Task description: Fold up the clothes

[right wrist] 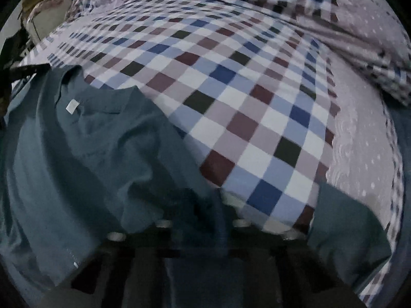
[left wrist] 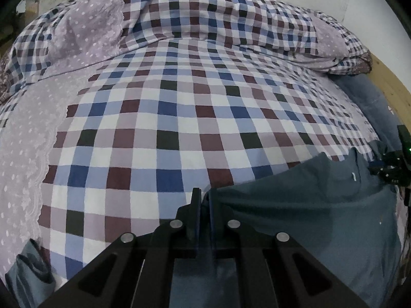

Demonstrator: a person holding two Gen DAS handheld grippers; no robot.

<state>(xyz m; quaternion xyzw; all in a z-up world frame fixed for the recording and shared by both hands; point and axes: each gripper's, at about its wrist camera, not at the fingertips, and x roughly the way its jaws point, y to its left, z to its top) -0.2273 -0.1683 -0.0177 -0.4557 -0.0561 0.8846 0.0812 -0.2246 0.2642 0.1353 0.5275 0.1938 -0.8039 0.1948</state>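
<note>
A grey-blue shirt [left wrist: 308, 218] lies spread on the checked bed cover [left wrist: 179, 118], its neck label [right wrist: 71, 106] facing up. My left gripper [left wrist: 204, 205] is shut on the shirt's edge at the bottom centre, and the cloth stretches away to the right. A loose sleeve [left wrist: 28, 269] hangs at the lower left. In the blurred right wrist view the shirt [right wrist: 90, 166] drapes over my right gripper [right wrist: 205, 210], whose dark fingers stand close together in a fold. The other sleeve [right wrist: 344, 225] lies to its right. The right gripper [left wrist: 393, 169] also shows at the left view's right edge.
A bunched checked duvet [left wrist: 205, 12] with lilac dotted panels is piled along the back of the bed. A wooden bed frame [left wrist: 388, 79] runs at the right. Cluttered furniture [right wrist: 51, 7] stands beyond the bed's far left corner.
</note>
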